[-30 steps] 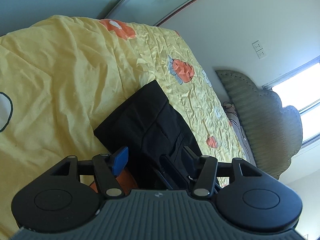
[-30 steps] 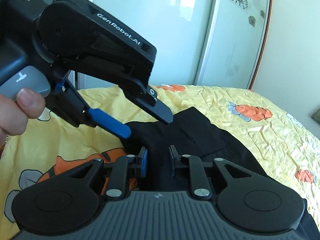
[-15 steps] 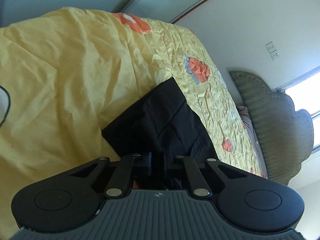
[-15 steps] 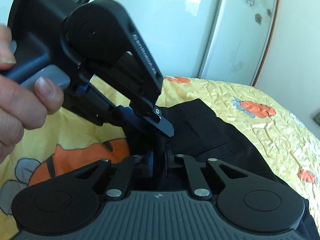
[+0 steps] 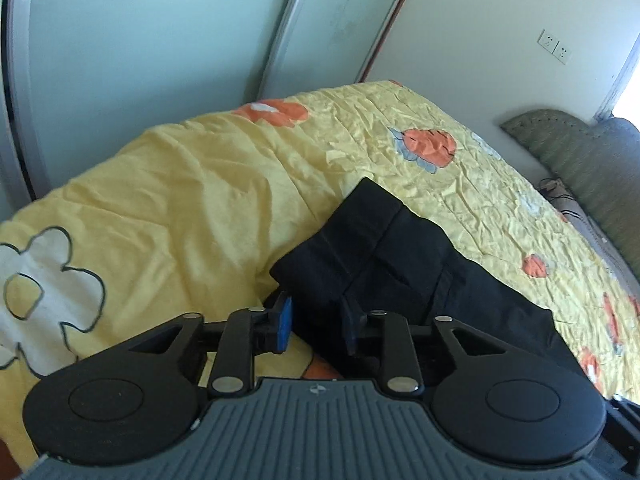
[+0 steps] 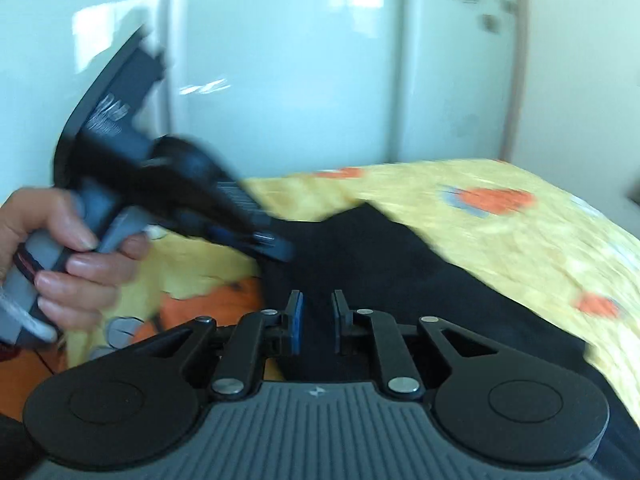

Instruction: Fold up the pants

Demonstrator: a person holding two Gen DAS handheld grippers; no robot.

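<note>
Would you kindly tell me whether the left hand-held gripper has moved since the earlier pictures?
Yes: the left hand-held gripper swung up; the wardrobe door now fills more view above the pants; jaws just reopened.

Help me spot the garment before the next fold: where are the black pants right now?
The black pants lie on the yellow bedspread, right of centre in the left wrist view, just ahead of the left hand-held gripper.

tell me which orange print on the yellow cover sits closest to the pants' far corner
The orange print with a blue edge, just beyond the black pants; the other orange print lies near the bed's far edge.
</note>
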